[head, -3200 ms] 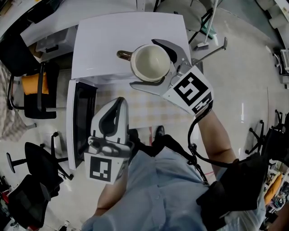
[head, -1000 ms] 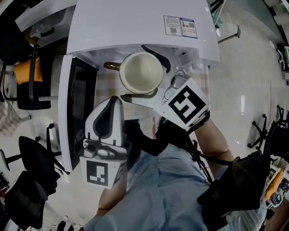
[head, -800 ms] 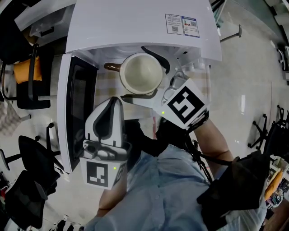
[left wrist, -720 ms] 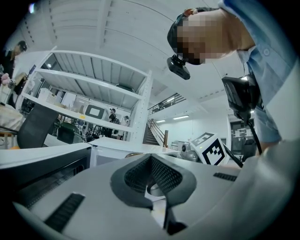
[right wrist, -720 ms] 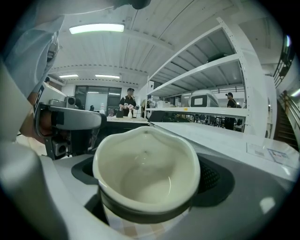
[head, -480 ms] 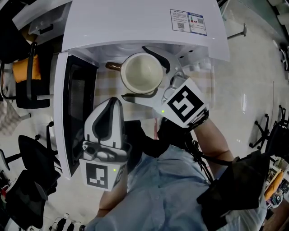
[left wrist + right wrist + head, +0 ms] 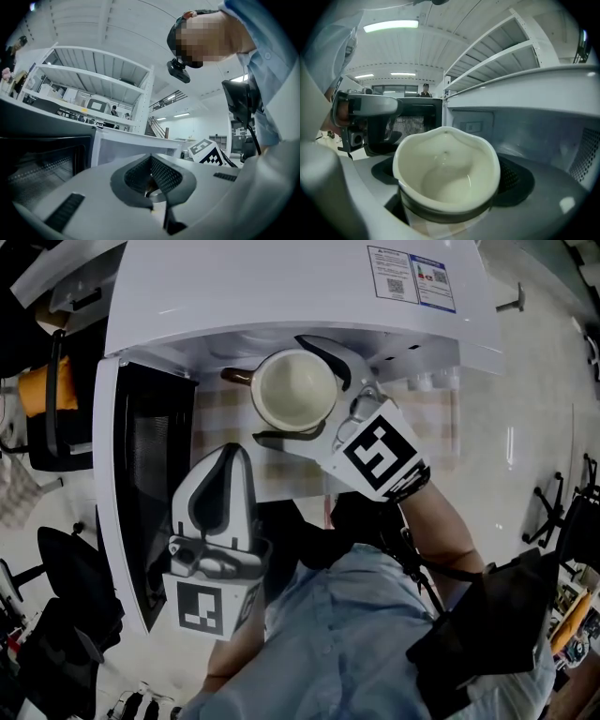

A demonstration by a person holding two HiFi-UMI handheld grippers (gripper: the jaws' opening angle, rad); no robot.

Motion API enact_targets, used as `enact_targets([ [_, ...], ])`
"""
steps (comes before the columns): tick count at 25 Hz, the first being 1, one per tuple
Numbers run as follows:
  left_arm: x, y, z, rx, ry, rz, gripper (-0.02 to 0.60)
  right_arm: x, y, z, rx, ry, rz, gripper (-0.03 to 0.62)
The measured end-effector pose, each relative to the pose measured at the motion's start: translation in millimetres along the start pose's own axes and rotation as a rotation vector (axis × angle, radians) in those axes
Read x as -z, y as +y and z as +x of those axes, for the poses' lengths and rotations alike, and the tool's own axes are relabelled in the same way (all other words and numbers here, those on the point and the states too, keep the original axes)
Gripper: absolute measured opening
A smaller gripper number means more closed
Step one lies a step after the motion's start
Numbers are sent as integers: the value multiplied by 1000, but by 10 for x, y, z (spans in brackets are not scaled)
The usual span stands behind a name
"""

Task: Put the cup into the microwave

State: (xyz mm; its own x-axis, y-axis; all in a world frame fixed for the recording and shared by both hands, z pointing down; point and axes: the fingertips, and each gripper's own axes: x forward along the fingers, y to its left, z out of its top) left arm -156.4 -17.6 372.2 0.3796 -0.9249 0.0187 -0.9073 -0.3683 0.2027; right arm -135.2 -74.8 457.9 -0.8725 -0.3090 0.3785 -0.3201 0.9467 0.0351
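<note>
A cream cup (image 7: pixel 293 390) with a brown handle (image 7: pixel 234 376) hangs at the mouth of the white microwave (image 7: pixel 281 287), just under its top front edge. My right gripper (image 7: pixel 278 388) is shut on the cup, one jaw on each side of it. In the right gripper view the empty cup (image 7: pixel 445 173) fills the middle, with the microwave cavity (image 7: pixel 534 136) ahead and to the right. The microwave door (image 7: pixel 141 474) stands swung open on the left. My left gripper (image 7: pixel 230 451) is lower, in front of the door, shut and holding nothing.
A checked cloth (image 7: pixel 281 474) covers the table under the microwave. Label stickers (image 7: pixel 412 273) sit on the microwave's top. Office chairs (image 7: pixel 56 587) and an orange cushion (image 7: pixel 37 390) stand on the floor at the left. White shelving (image 7: pixel 93 79) shows beyond the door.
The cup, held in my right gripper, has moved from in front of the microwave to its mouth, under the top edge. The microwave looms larger. The left gripper has barely moved.
</note>
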Motion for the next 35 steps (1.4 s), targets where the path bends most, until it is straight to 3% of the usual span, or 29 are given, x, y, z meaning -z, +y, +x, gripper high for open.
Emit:
enact_targets([
  [7,-3,43,65,6,13,-12,5,55,-64,74,4,17,6,552],
  [12,99,85,78,31,79,39,5,75,-158,161,21,30,12,552],
  [24,169,289,342,66,101,2,5,99,-460,388,63,23,39,552],
  [35,244,518,559,54,128,-22,5,207,-770,558,103,47,46,552],
])
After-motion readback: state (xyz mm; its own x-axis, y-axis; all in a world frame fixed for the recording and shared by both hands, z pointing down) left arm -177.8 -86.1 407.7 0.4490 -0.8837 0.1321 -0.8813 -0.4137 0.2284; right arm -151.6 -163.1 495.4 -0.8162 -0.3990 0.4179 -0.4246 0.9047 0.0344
